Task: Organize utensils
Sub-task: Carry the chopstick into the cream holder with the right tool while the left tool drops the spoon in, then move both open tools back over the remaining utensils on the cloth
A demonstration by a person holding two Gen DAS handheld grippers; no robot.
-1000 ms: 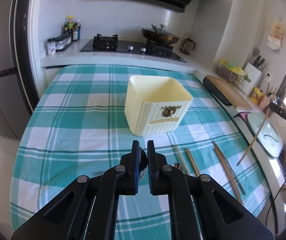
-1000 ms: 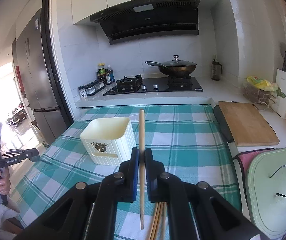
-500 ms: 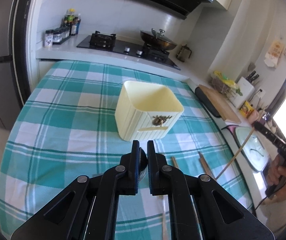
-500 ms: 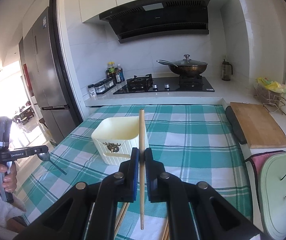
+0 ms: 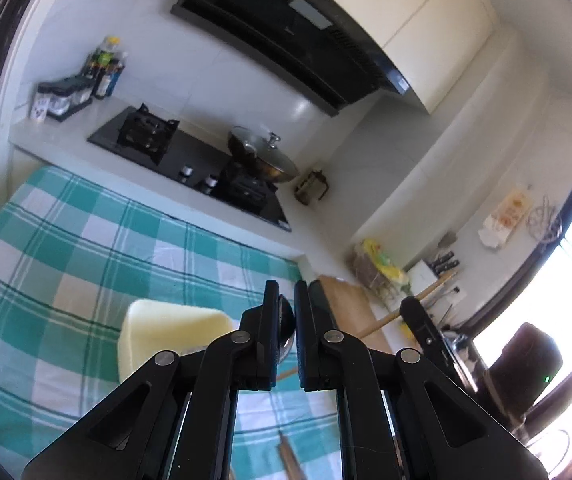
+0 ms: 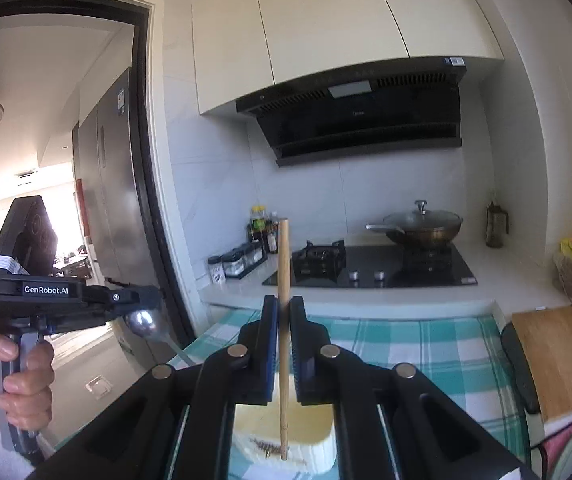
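Wok [image 6: 422, 227] on stove [image 6: 370, 266], chopstick [image 6: 283, 320] above bin [image 6: 286, 432]

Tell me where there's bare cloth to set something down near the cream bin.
Open checked tablecloth lies between the cream bin and the stove counter, and to the bin's left. It's crowded near the bin: the right gripper holds a chopstick above it, and the left gripper holds a spoon.

We are seeing our black left hand-held gripper [image 6: 142, 300] showing white "GenRobot.AI" lettering, silver pivot screws, and bare skin on our left hand [image 6: 18, 384].
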